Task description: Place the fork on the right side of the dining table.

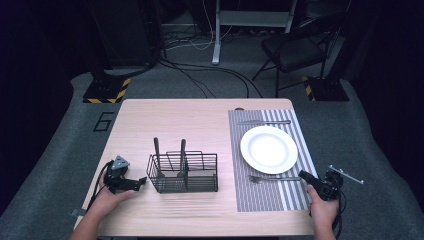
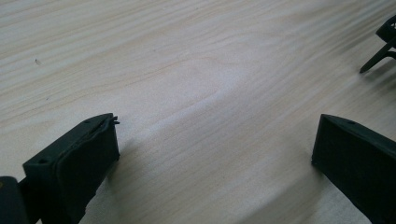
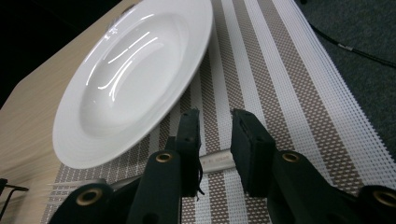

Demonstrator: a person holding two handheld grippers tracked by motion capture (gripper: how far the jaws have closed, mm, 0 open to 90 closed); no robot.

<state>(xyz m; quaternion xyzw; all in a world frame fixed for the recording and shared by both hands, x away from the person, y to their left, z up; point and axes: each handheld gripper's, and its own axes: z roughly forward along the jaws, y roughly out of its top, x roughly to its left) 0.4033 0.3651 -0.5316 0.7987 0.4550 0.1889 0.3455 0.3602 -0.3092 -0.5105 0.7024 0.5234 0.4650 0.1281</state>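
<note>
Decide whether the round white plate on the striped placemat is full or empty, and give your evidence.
Empty. The round white plate shows only a bare glossy bowl with light reflections; the metal fork lies beside it on the striped placemat.

One white plate [image 1: 268,149] is sitting on one striped mat [image 1: 290,195], itself lying on one wooden table [image 1: 165,120]. One fork [image 1: 272,178] is lying on the mat nearer the person, and one more utensil [image 1: 263,122], too small to identify, is lying at the far side. One wire caddy [image 1: 183,173] is standing on the table, holding two dark handles [image 1: 156,150]. Two grippers are showing, left [image 1: 131,183] and right [image 1: 309,178], with two hands [image 1: 107,200] holding them. One folding chair [image 1: 300,47] is standing beyond.
</note>
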